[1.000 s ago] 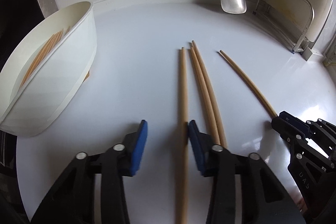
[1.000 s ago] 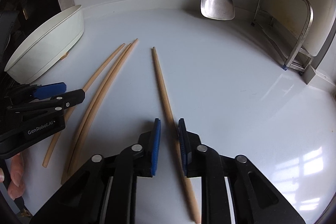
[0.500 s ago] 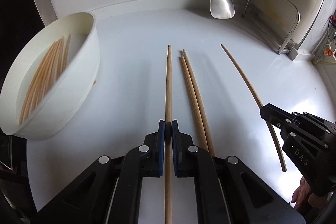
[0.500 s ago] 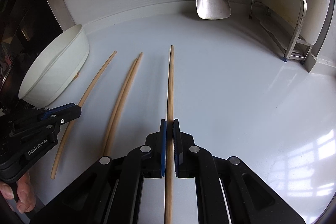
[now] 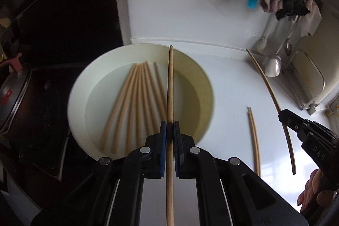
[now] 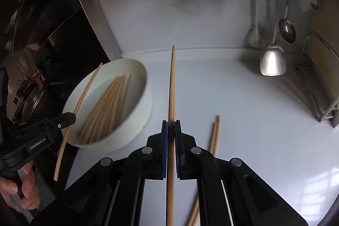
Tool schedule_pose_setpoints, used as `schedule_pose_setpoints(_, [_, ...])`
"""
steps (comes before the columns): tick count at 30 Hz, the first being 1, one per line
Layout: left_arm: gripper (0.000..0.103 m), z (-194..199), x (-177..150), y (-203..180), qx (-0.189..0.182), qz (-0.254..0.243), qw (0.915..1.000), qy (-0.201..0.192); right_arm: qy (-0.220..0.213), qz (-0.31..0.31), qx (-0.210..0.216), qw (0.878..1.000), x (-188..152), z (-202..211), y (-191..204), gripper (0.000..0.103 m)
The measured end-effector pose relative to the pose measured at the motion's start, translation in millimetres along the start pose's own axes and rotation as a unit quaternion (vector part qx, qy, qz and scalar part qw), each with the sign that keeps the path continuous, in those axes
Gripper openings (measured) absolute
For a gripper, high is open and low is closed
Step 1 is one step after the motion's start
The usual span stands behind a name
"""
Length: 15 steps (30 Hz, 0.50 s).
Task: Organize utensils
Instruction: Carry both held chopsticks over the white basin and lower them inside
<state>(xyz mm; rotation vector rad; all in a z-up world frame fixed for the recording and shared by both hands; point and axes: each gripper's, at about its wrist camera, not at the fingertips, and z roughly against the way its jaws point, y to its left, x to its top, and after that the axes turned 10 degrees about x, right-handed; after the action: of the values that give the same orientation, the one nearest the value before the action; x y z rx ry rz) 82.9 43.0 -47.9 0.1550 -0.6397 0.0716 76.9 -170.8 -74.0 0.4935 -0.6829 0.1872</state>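
Over the bowl your left gripper is clamped on one chopstick, which runs straight out between the pads, tip above the far rim. More chopsticks lie fanned inside the bowl. Right of the bowl, a loose pair lies on the counter. Further right, your right gripper is clamped on a second chopstick, held above the counter, with the pair just to its right in that view.

A home kitchen is shown. A ladle and spatula are hung above a white counter, beside a stove pot.
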Motion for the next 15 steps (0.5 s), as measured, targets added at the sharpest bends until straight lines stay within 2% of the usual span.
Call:
schedule_pose_setpoints(8, [0.007, -43, 22, 59, 0.007, 0.015, 0.9997, 0.018, 0.037, 0.034, 0.026, 0.998, 35, -87, 74, 0.006])
schedule_pose_setpoints(15, [0.007, -90, 35, 72, -0.012, 0.009, 0.9992, 0.037, 0.080, 0.020, 0.020, 0.996, 55, -150, 93, 0.006])
